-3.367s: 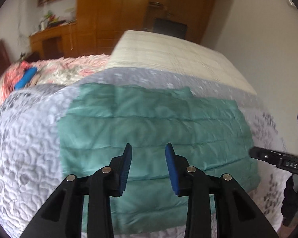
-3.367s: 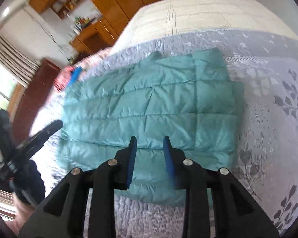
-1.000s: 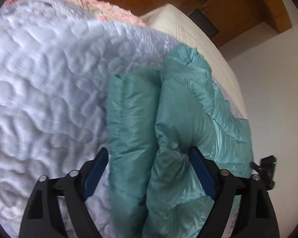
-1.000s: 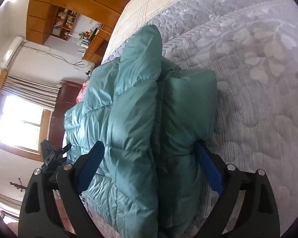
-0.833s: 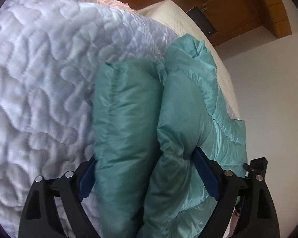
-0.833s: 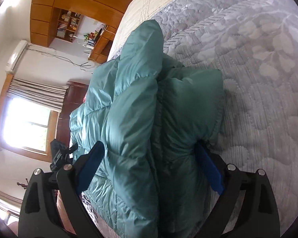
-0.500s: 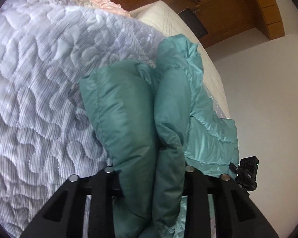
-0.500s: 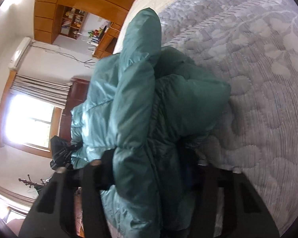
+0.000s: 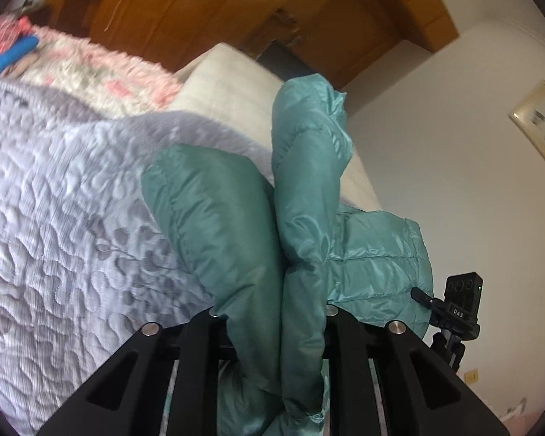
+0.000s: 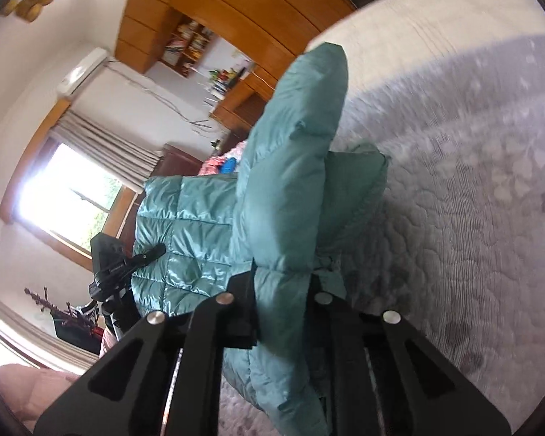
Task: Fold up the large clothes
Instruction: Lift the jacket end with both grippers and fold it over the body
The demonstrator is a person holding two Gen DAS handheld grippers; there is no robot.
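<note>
The teal puffer jacket (image 9: 243, 239) is pinched at one end by the left gripper (image 9: 272, 321) and at the other end by the right gripper (image 10: 283, 290); each gripper is clenched on a thick bunch of doubled padding, and the fingertips are buried in the fabric. The jacket is held raised above the grey quilted bedspread (image 9: 54, 225) of the bed, though whether its lower part touches the bedspread cannot be told. Its long axis is stretched from one gripper to the other, across the bed. Beyond each gripper the folded layers are seen standing upward as two puffy lobes, the taller one ending in a rounded tip. In the left wrist view the quilted panel is seen running off to the right toward the right gripper's camera mount (image 9: 461, 309). In the right wrist view the same panel is seen running left toward the left gripper (image 10: 127, 265), in front of a bright window (image 10: 65, 200).
</note>
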